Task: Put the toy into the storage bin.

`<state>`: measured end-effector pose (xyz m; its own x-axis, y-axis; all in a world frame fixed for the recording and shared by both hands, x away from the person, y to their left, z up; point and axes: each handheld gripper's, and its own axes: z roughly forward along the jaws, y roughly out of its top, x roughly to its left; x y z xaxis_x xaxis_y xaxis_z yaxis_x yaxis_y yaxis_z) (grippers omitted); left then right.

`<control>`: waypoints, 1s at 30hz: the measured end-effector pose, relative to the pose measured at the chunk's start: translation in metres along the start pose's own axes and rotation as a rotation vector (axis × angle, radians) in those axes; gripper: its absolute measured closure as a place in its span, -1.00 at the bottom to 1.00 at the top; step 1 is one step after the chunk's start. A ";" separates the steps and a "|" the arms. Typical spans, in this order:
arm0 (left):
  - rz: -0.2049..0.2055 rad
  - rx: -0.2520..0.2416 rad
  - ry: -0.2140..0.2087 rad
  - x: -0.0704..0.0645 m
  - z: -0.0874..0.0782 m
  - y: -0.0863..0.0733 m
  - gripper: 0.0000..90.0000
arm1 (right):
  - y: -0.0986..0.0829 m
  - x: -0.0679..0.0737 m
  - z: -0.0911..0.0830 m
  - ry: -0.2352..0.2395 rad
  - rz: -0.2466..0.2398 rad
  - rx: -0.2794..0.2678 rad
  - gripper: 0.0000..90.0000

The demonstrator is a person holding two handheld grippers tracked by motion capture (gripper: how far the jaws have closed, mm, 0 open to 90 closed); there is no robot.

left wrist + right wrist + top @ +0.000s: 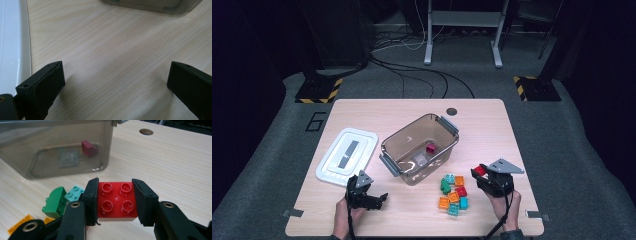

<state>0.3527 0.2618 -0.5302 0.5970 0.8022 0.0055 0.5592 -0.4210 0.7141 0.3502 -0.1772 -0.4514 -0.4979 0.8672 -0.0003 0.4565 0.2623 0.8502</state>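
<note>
The right gripper point(116, 200) clenches a red 4-stud plastic brick point(117, 201) just right of the clear smoky plastic bin point(419, 150); next I'd expect a lift over its rim. The left gripper point(116, 82) rests released on the counter point(477, 125), left of the bin.

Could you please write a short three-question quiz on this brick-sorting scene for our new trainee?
1. True or false: the right gripper holds a red brick.
2. How do the left gripper's jaws stand? A: apart over bare table; B: shut on the white lid; C: inside the clear bin.
3. What colour is the brick in the clear bin?

Key: 1 true. 2 A. 3 a dark red brick, lying on the bin's floor.
</note>
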 end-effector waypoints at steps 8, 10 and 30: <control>0.001 0.000 0.000 0.000 0.000 0.000 -0.98 | 0.016 0.001 0.004 0.014 -0.009 -0.016 0.30; 0.000 0.000 0.000 0.000 0.000 0.000 -0.98 | 0.019 0.001 0.004 0.016 -0.017 -0.017 0.30; -0.004 0.004 -0.004 0.000 0.000 0.000 -0.98 | 0.057 0.005 0.006 0.028 -0.057 -0.068 0.30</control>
<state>0.3526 0.2618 -0.5300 0.5973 0.8020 -0.0002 0.5640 -0.4198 0.7111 0.3784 -0.1552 -0.4066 -0.5425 0.8393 -0.0362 0.3756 0.2809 0.8832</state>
